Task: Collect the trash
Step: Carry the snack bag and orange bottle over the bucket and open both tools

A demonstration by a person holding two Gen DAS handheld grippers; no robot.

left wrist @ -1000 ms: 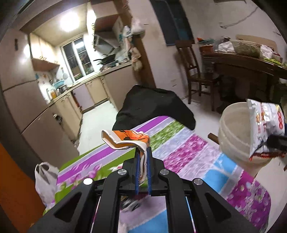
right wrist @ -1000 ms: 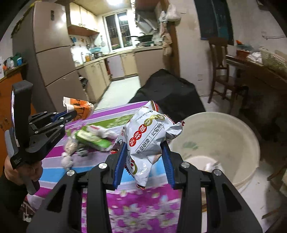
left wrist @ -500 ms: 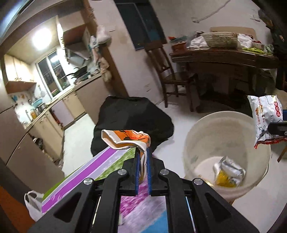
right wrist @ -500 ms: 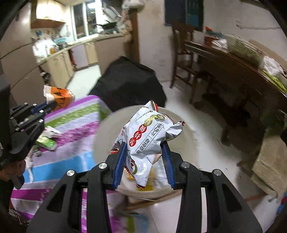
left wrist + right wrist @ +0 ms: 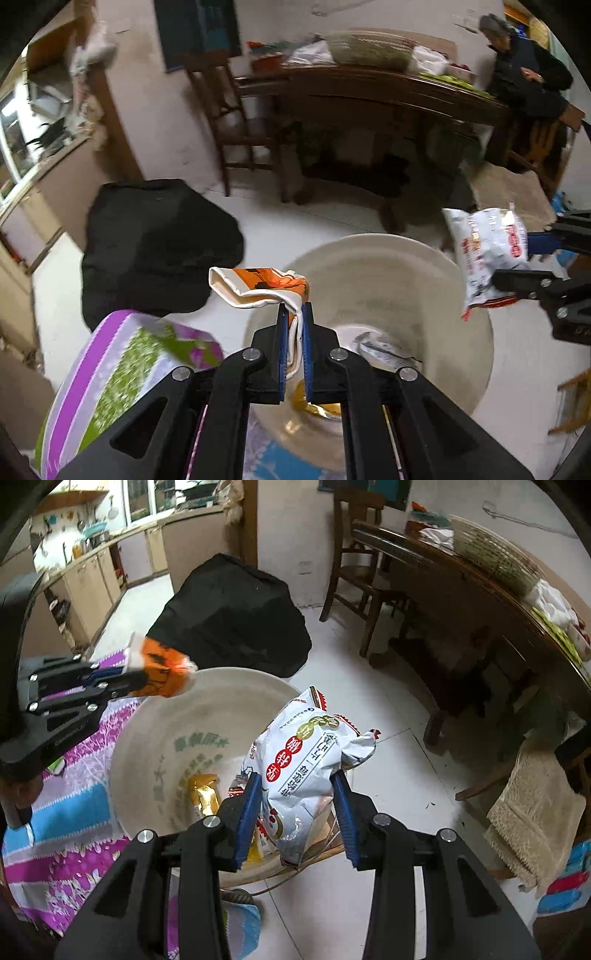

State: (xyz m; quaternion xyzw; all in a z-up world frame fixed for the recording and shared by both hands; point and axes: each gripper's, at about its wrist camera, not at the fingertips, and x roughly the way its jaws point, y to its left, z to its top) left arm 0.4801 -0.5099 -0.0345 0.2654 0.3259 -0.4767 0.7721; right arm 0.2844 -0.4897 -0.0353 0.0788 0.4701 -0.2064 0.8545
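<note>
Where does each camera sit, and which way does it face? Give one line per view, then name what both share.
Left wrist: behind the left gripper, which pinches an orange wrapper, facing the bucket.
Right wrist: behind the right gripper, which holds a white snack bag, looking down over the bucket rim.
Shared: bucket, both wrappers, black bag, each other's gripper.

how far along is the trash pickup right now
Some is done: a gold wrapper already lies in the bucket. In hand: the left gripper pinches an orange-and-white wrapper, and the right gripper clamps a white snack bag, both over the bucket, unreleased. Any trash left on the table isn't clearly visible.
</note>
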